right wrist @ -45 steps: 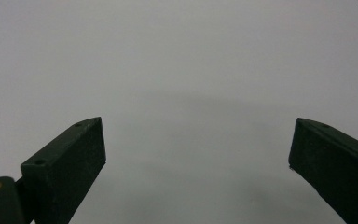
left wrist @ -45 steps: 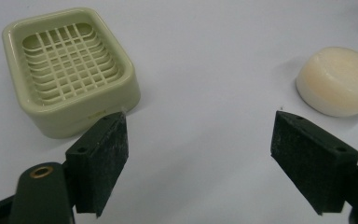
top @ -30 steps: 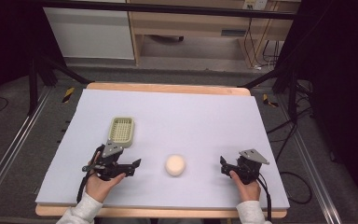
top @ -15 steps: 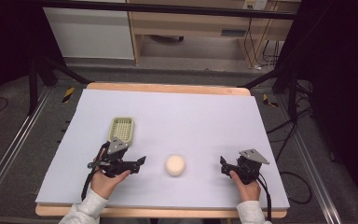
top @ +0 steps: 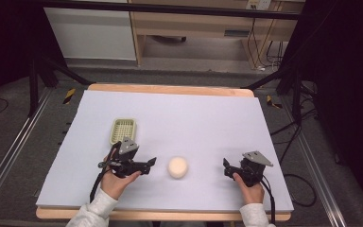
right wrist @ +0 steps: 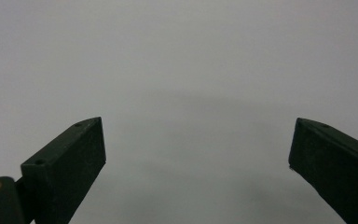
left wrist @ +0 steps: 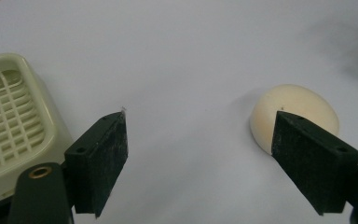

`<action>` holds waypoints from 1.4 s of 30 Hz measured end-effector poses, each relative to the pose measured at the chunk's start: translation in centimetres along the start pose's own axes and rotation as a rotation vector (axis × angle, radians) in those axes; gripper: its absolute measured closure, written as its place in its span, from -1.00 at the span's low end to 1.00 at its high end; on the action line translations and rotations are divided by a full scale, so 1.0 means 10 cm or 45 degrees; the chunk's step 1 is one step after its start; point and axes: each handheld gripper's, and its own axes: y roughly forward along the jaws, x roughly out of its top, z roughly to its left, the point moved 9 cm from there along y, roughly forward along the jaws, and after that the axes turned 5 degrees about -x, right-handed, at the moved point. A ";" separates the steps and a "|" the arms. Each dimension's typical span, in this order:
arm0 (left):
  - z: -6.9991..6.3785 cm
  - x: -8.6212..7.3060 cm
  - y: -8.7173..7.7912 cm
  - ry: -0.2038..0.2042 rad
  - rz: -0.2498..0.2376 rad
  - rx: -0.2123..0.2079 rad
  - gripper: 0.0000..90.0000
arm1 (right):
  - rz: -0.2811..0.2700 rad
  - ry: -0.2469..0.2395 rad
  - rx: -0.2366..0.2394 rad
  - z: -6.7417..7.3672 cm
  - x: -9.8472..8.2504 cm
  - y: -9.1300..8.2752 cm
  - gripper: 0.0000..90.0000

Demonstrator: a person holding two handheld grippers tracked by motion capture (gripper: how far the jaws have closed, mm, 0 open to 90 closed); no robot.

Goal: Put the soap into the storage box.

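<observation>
A: Dark room, cabinets and loose cables at the back, rails on the floor. Biggest item is the worktop (top: pixel 203 118), pale lilac sheet on a wooden board, mostly bare.

B: What sits on it?

A: 2 things. Cream-green basket (top: pixel 123 130) with a grid floor, near-left part of the sheet, empty as far as I can see. Then 1 small round cream bun (top: pixel 177 167), dome-shaped, lying free on the sheet between the 2 hands, nearer the left one.

B: Grippers?

A: Left gripper (top: pixel 147 163) is low over the sheet, turned sideways so it points at the bun, jaws spread wide. In the left gripper view (left wrist: pixel 200 154) the bun (left wrist: pixel 303 109) sits just past the right-hand jaw, off-centre, not between the pads yet; basket (left wrist: pixel 14 126) is just beside the other jaw. My read: that sideways pose lines it up for a side grasp.

B: Touching the bun?

A: Apart, I'd say, though that jaw hides part of the bun. Nothing held.

B: Right side?

A: Right gripper (top: pixel 227 169) rests near the front edge, well apart from the bun, jaws also spread wide, nothing between them; the right gripper view (right wrist: pixel 196 154) looks across bare sheet. Looks parked, out of the left hand's way.

B: Likely goal?

A: Judging by layout, bun goes into the basket, close behind the left hand, a short carry.
</observation>
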 end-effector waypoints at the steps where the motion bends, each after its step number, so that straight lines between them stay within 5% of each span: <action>1: -0.01 0.01 0.01 0.004 0.002 -0.003 -0.59 | 0.000 0.000 0.000 0.00 0.00 0.00 -0.91; 42: -0.40 0.13 0.34 0.064 0.055 -0.073 -0.61 | -0.004 0.000 0.000 0.00 0.00 0.00 -0.91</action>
